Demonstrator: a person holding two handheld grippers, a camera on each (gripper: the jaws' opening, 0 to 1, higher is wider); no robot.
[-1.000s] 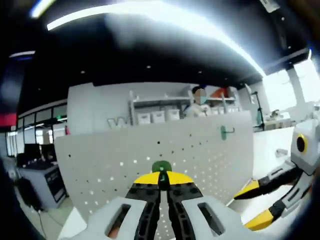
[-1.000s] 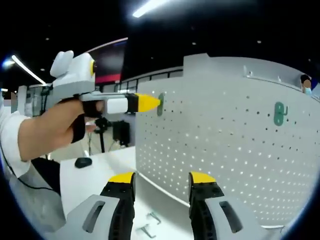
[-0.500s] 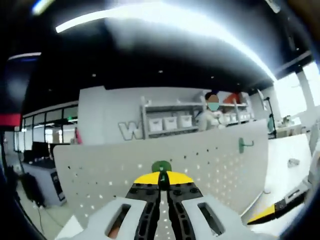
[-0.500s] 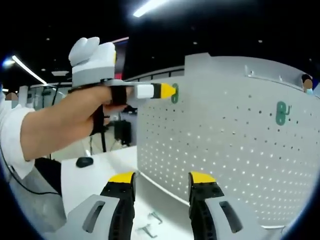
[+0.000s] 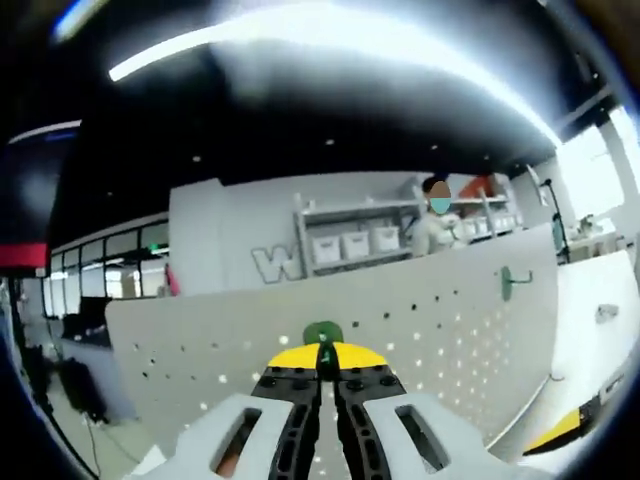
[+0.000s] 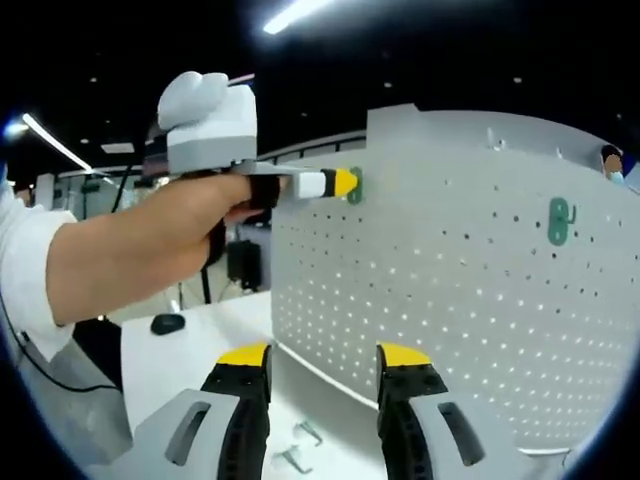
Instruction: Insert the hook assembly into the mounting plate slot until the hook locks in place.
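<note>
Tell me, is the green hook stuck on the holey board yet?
One green hook already hangs on the pegboard. The left gripper is shut on a second green hook, holding it at the board near its top edge. Still left: seating it until it locks. The right gripper waits open.

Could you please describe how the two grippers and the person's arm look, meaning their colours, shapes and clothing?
The left gripper has black jaws with yellow tips on a pale grey slotted body; in the right gripper view it carries a rounded white-grey housing on top. The right gripper has the same black jaws, yellow tips and grey slotted body. The person's arm wears a white sleeve.
</note>
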